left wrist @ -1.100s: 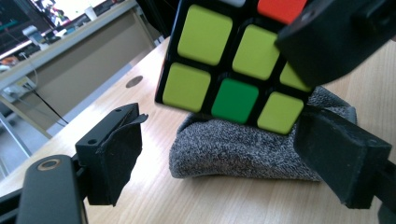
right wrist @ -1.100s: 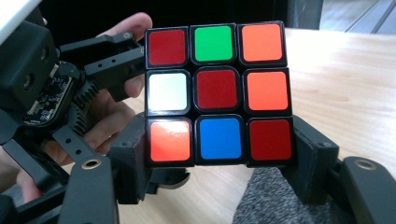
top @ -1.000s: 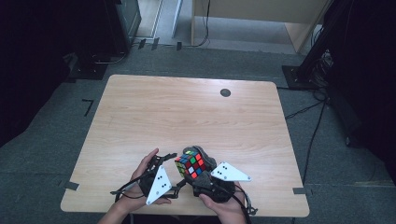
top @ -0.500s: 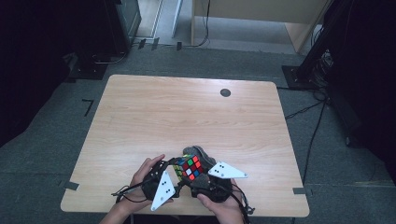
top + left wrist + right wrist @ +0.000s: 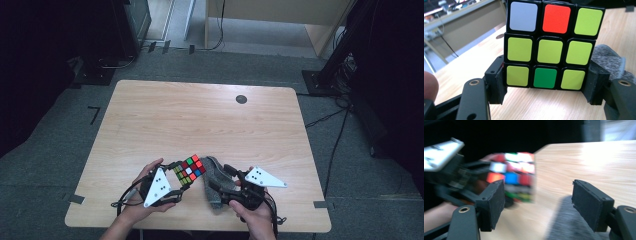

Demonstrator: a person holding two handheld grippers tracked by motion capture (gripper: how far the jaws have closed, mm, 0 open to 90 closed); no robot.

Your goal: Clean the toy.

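puzzle cube (image 5: pixel 550 46) tight between left tongs (image 5: pixel 546 85)

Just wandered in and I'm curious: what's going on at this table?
A person at a wooden table holds a claw tool in each hand. The left claw is clamped on the bottom row of a puzzle cube, holding it just above the table. The right claw has just been opening and holds nothing; a grey cloth lies beneath it, beside the cube.
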